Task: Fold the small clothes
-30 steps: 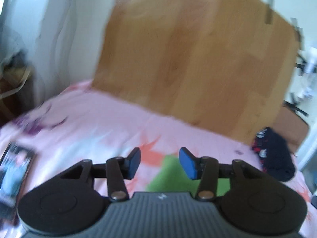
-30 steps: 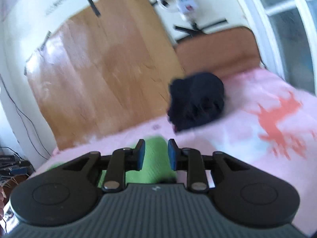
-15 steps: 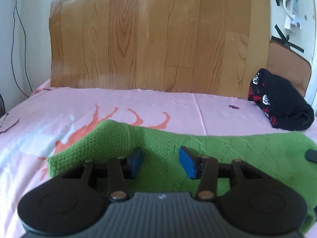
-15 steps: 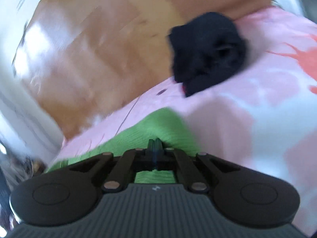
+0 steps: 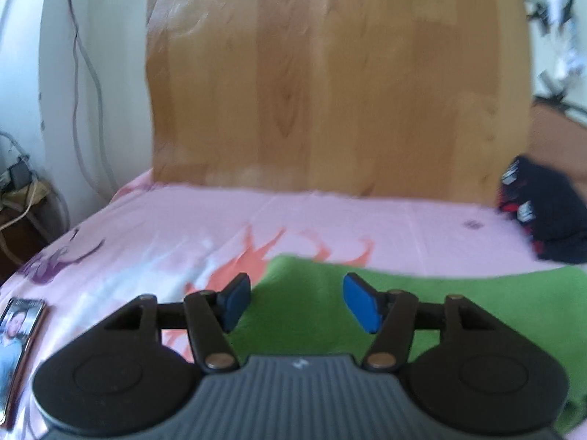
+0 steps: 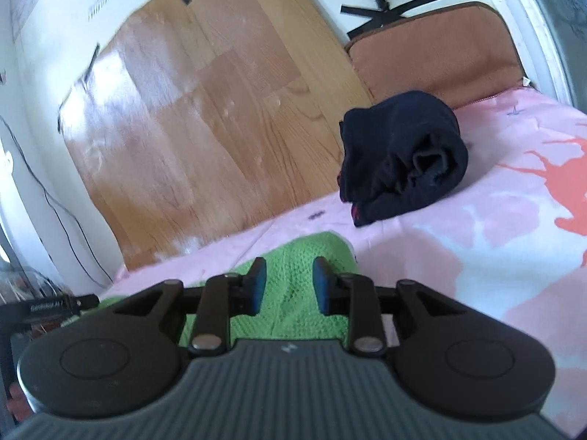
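Left gripper (image 5: pixel 297 302) opening, jaws well apart, pinching nothing; green knit garment (image 5: pixel 422 315) flat on pink sheet (image 5: pixel 165 227) beneath and ahead. Right gripper (image 6: pixel 288 284) opening, narrower gap, garment edge below, unclamped. Blurred white lettering on black bar (image 6: pixel 47 308), unreadable.

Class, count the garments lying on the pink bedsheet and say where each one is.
2. A green knit lies spread on the sheet just ahead of both cameras. A dark bundle sits further back by the brown cushion. Others may lie out of view.
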